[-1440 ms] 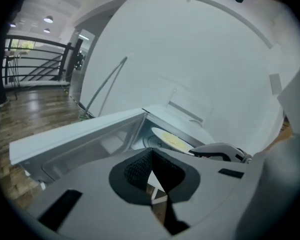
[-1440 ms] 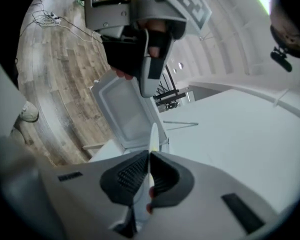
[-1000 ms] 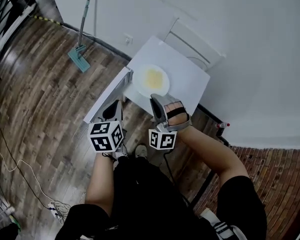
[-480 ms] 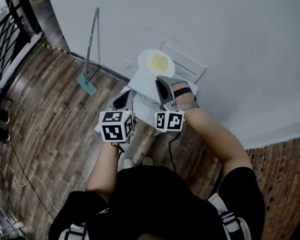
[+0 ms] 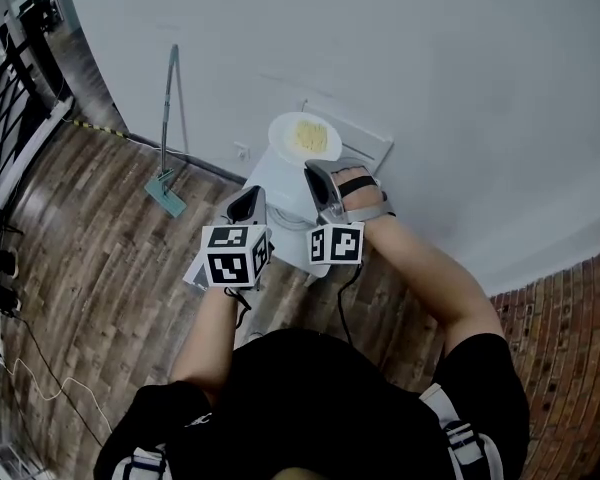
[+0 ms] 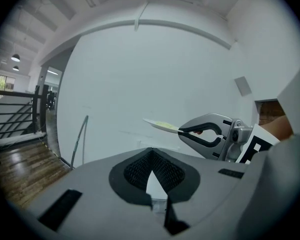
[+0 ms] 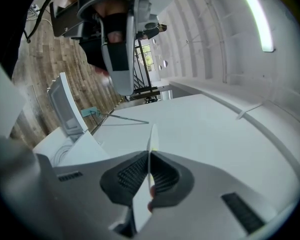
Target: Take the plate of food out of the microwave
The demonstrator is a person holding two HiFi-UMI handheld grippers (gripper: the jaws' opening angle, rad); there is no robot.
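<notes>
A white plate [image 5: 305, 136] with yellow food hangs in the air above the white microwave [image 5: 276, 180], close to the white wall. My right gripper [image 5: 313, 171] is shut on the plate's near rim. In the right gripper view the plate [image 7: 151, 146] runs edge-on between the pads. In the left gripper view the plate [image 6: 162, 126] shows level, with the right gripper [image 6: 189, 130] clamped on it. My left gripper [image 5: 248, 202] hovers left of the right one, over the microwave's front, shut with nothing in it. The microwave door [image 7: 65, 104] stands open.
A mop [image 5: 166, 190] leans against the wall to the left of the microwave. A black railing [image 5: 5, 118] runs along the far left over the wooden floor [image 5: 90, 258]. Cables [image 5: 25, 368] lie on the floor at lower left. Brick shows at the lower right [image 5: 580, 368].
The right gripper has lifted the plate up and away from the microwave, toward the wall. The left gripper has risen beside it. The head view has swung toward the wall.
</notes>
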